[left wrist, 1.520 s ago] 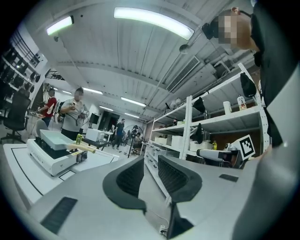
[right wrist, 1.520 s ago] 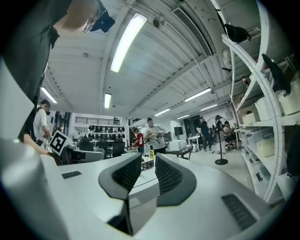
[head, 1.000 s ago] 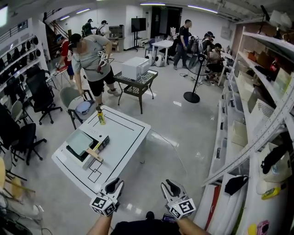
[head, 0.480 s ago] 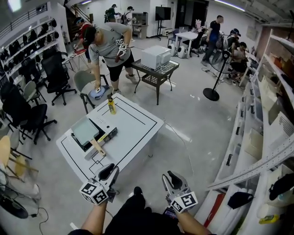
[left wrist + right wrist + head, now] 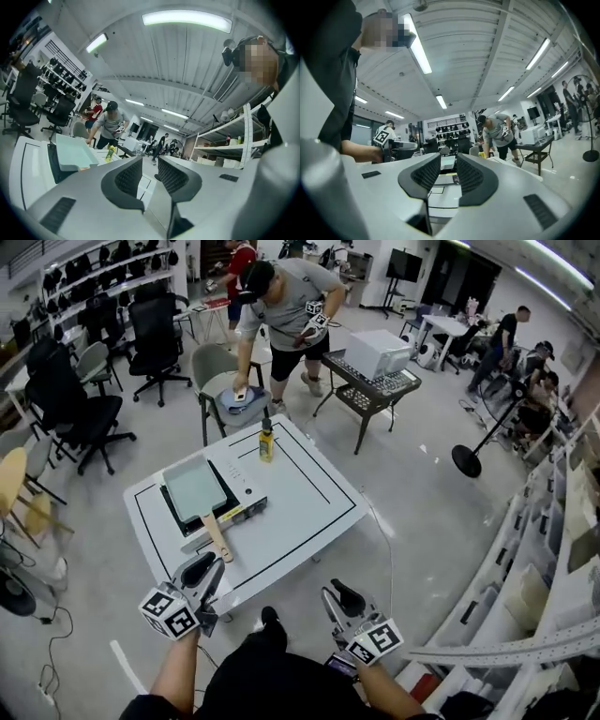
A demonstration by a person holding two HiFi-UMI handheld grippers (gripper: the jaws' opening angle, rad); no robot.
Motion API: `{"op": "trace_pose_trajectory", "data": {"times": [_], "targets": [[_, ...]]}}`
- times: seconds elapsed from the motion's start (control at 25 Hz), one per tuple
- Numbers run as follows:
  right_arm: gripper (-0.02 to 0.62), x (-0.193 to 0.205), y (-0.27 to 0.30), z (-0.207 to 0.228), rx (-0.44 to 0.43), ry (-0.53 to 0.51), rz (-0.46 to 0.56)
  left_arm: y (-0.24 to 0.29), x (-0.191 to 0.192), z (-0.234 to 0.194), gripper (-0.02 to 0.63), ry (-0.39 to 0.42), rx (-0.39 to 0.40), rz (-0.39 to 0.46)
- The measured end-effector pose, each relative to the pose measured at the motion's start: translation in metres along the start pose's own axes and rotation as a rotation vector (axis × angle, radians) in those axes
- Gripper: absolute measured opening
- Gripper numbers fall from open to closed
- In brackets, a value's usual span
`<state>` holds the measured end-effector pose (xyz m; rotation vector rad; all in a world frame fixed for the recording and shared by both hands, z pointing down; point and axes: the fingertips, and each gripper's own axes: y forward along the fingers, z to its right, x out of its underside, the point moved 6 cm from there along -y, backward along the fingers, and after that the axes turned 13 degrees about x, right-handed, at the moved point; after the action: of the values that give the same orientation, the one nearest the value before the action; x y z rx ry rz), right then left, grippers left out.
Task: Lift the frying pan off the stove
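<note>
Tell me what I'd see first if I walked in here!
You'd spot the white table in the middle of the floor, with a pale green frying pan sitting on a black stove and a yellow bottle near its far edge. In the foreground, the left gripper and right gripper are held out, jaws apart and empty.

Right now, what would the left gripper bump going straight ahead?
Likely the white table, near edge, right of the frying pan; how high the left gripper sits is unclear.
</note>
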<state>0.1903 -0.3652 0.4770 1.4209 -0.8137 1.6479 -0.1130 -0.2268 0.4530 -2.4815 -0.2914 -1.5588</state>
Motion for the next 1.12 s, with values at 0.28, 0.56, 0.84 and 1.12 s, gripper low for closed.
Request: {"op": "trace_pose_trajectory", "data": {"times": [0.28,0.56,0.84,1.12], "targets": [[0.126,0.015,0.129,0.006,-0.261,0.078,-0.131,-0.001,-0.012,-0.091,0.112,-0.055,-0.098,0.034],[0.133,0.05,0.223,0.002,-0.459,0.21,-0.313,-0.012,0.011,-0.159,0.118,-0.218,-0.126,0.006],[0.141,0.073,0.279,-0.023,-0.603,0.401,-0.501,-0.025,0.039,-0.204,0.124,-0.525,-0.058,0.085],[0.15,0.088,0.317,-0.042,-0.716,0.629,-0.671,-0.02,0.071,-0.236,0.149,-0.783,0.104,0.053]]}}
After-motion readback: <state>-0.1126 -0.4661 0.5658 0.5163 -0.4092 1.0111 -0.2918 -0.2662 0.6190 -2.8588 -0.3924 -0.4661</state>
